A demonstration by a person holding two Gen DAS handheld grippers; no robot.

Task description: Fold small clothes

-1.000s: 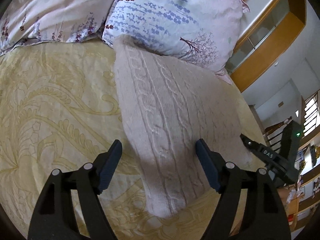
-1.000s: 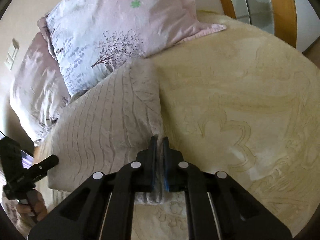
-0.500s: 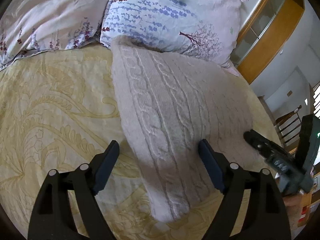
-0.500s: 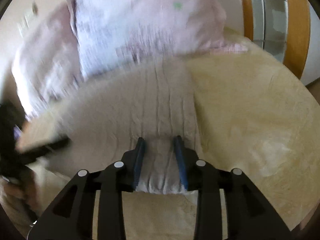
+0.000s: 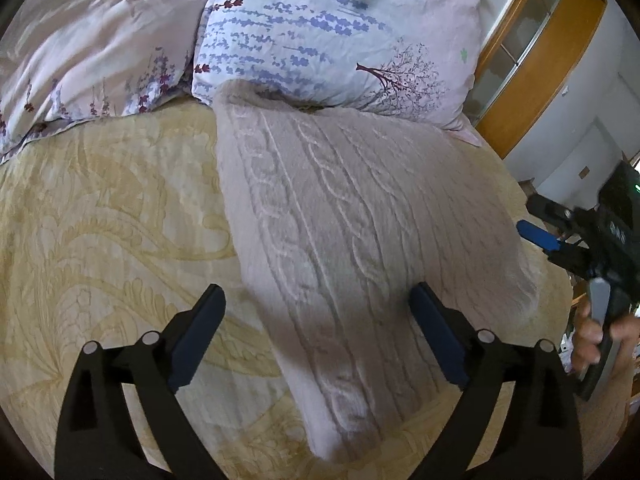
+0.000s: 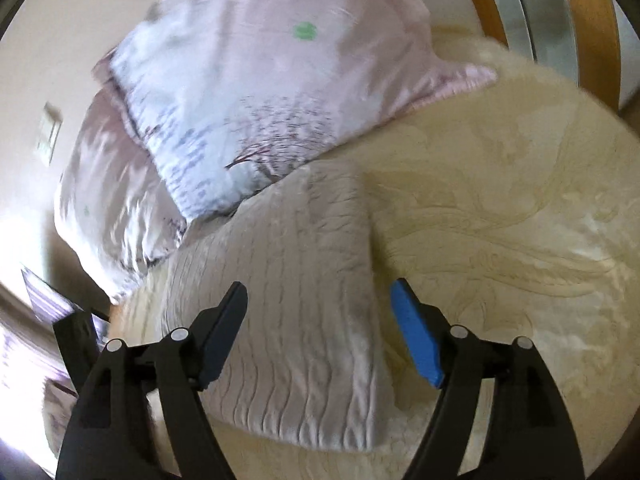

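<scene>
Left wrist view: folded sweater (image 5: 352, 240) is being left flat on the bed (image 5: 100, 220), near the pillow (image 5: 340, 28); left gripper (image 5: 316, 332) and right gripper (image 6: 320, 332) fingers are being opened, nothing gripped, seemingly releasing the finished fold
</scene>
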